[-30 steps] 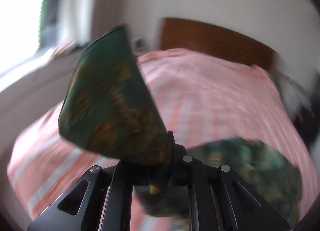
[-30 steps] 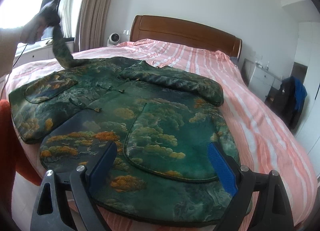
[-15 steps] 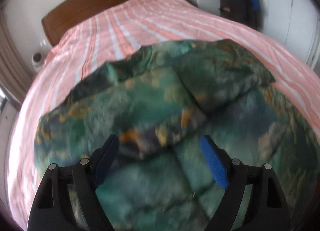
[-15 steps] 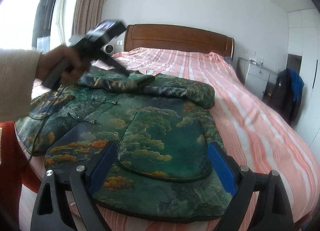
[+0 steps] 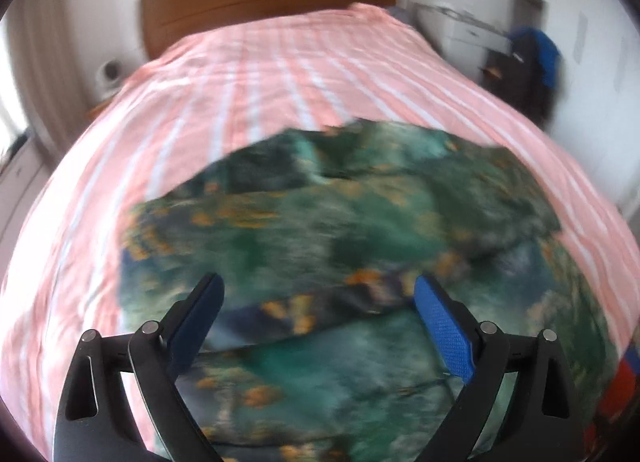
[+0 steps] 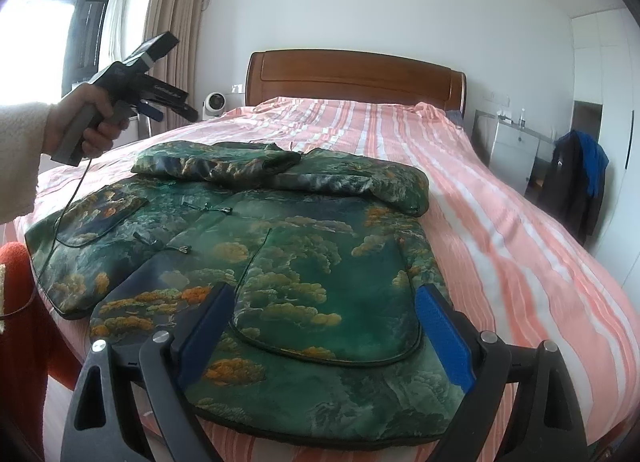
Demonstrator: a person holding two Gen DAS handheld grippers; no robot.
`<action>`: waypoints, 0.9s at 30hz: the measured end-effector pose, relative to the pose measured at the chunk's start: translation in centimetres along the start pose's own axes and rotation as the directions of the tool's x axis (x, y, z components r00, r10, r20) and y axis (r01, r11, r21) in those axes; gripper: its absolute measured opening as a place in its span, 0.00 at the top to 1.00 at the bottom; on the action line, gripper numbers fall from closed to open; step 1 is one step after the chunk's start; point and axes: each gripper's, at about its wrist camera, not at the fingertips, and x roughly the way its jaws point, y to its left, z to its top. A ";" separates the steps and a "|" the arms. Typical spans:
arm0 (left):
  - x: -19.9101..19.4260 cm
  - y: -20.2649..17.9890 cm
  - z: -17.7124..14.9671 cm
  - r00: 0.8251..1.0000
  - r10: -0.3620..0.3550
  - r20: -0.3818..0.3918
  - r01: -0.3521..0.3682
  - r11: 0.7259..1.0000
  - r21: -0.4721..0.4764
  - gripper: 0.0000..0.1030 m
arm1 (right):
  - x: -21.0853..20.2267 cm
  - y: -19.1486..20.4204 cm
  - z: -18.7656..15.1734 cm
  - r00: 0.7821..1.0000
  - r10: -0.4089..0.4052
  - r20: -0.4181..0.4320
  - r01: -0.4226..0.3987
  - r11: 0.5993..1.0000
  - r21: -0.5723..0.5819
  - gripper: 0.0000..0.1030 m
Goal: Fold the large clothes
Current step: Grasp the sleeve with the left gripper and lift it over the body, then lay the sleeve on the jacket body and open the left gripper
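A large green padded jacket (image 6: 280, 246) with orange cloud print lies flat on the bed, both sleeves (image 6: 224, 162) folded across its upper part. It shows blurred in the left wrist view (image 5: 340, 262). My right gripper (image 6: 320, 326) is open and empty, low over the jacket's near hem. My left gripper (image 5: 316, 314) is open and empty above the jacket; in the right wrist view it (image 6: 168, 102) is held in a hand up at the left, clear of the cloth.
The bed (image 6: 500, 222) has a pink striped cover and a wooden headboard (image 6: 352, 78). A small fan (image 6: 214, 104) stands left of the headboard. A white dresser (image 6: 516, 146) and dark hanging clothes (image 6: 572, 182) are at the right. A red object (image 6: 16, 282) is at the left edge.
My left gripper has let go of the sleeve, which now lies folded over the jacket, and it has lifted up and back to the left. The right gripper has barely moved.
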 end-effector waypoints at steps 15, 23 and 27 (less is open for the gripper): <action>12.8 -10.1 1.8 0.979 0.120 -0.167 -0.097 0.985 0.140 0.11 | 0.2 -1.2 -0.2 1.000 0.013 -0.018 -0.012 0.999 0.048 0.11; 7.2 -8.0 0.4 0.995 0.041 -0.092 -0.032 0.995 0.094 0.10 | 0.2 -1.4 -0.2 1.000 0.020 -0.015 -0.019 0.998 0.057 0.11; 2.0 -4.8 -1.8 0.997 0.067 -0.045 -0.063 0.994 0.089 0.08 | 0.1 -1.4 -0.1 1.000 0.020 -0.013 -0.019 0.998 0.061 0.11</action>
